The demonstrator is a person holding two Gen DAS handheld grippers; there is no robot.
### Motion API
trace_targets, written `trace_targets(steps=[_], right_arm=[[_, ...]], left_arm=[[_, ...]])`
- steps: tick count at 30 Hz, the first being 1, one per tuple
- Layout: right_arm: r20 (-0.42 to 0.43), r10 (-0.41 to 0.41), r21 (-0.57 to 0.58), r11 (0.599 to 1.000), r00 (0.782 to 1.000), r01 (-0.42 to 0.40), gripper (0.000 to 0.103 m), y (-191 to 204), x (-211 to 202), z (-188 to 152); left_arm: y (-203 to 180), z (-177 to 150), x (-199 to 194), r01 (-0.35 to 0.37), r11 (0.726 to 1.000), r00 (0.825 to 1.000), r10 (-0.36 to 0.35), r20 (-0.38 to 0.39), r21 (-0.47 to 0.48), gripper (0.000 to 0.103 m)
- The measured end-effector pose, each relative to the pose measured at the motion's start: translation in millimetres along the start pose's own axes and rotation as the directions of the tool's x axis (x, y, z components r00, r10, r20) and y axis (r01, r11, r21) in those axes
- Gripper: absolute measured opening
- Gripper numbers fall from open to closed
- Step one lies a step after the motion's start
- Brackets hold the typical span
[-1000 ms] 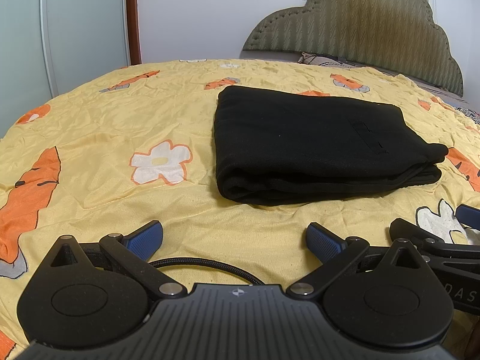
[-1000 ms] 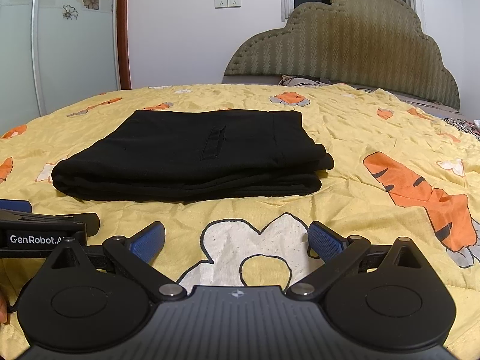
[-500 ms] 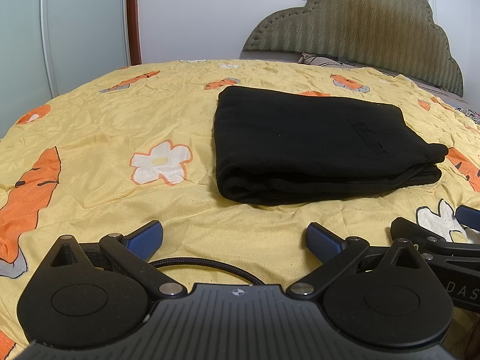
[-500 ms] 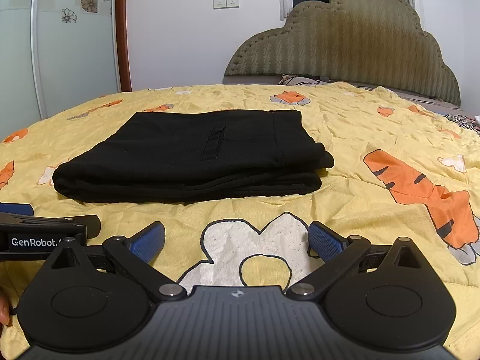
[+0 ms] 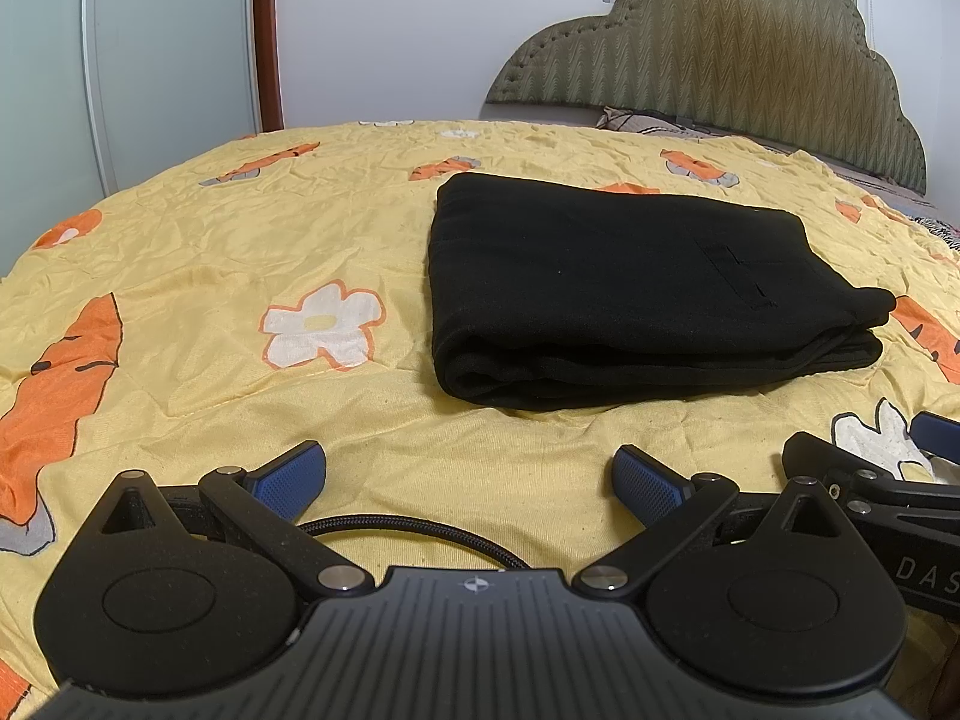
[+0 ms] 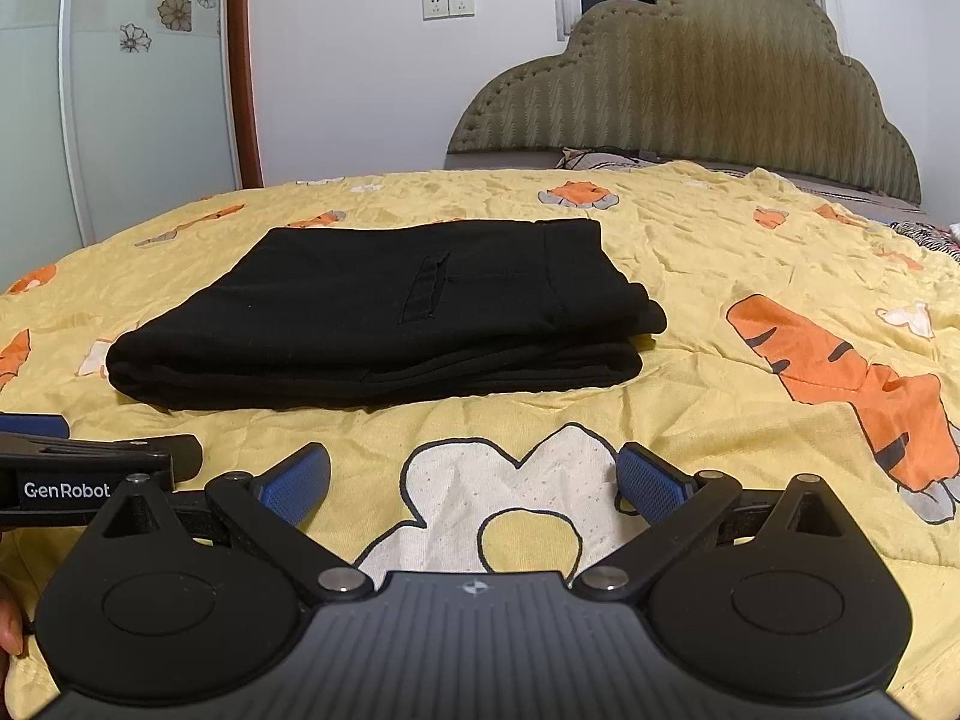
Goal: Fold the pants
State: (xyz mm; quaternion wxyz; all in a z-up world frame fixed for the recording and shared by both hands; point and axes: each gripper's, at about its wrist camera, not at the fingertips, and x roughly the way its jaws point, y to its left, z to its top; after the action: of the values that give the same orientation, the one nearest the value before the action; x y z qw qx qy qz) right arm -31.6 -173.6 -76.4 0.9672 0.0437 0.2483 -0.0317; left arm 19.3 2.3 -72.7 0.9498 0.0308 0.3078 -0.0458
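The black pants (image 5: 630,294) lie folded into a flat rectangular stack on the yellow bedspread; they also show in the right wrist view (image 6: 384,312), with a pocket seam on top. My left gripper (image 5: 471,483) is open and empty, low over the bedspread, a short way in front of the stack. My right gripper (image 6: 474,480) is open and empty, also in front of the stack, over a white flower print. Each gripper shows at the edge of the other's view.
The yellow bedspread (image 5: 240,276) with orange tiger and white flower prints covers the bed. An olive padded headboard (image 6: 690,78) stands at the far right, with pillows below it. A glass wardrobe door (image 6: 138,90) is at the far left.
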Motion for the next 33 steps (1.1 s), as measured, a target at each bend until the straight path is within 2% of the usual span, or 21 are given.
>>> trace_targets(steps=[33], right_arm=[[0.033,0.026,0.027,0.999,0.999,-0.027,0.102,-3.3,-3.6,-1.8]], left_arm=[[-0.4,0.3,-1.7,0.003,1.000,1.000,-0.003,0.013,-0.011,0.103]])
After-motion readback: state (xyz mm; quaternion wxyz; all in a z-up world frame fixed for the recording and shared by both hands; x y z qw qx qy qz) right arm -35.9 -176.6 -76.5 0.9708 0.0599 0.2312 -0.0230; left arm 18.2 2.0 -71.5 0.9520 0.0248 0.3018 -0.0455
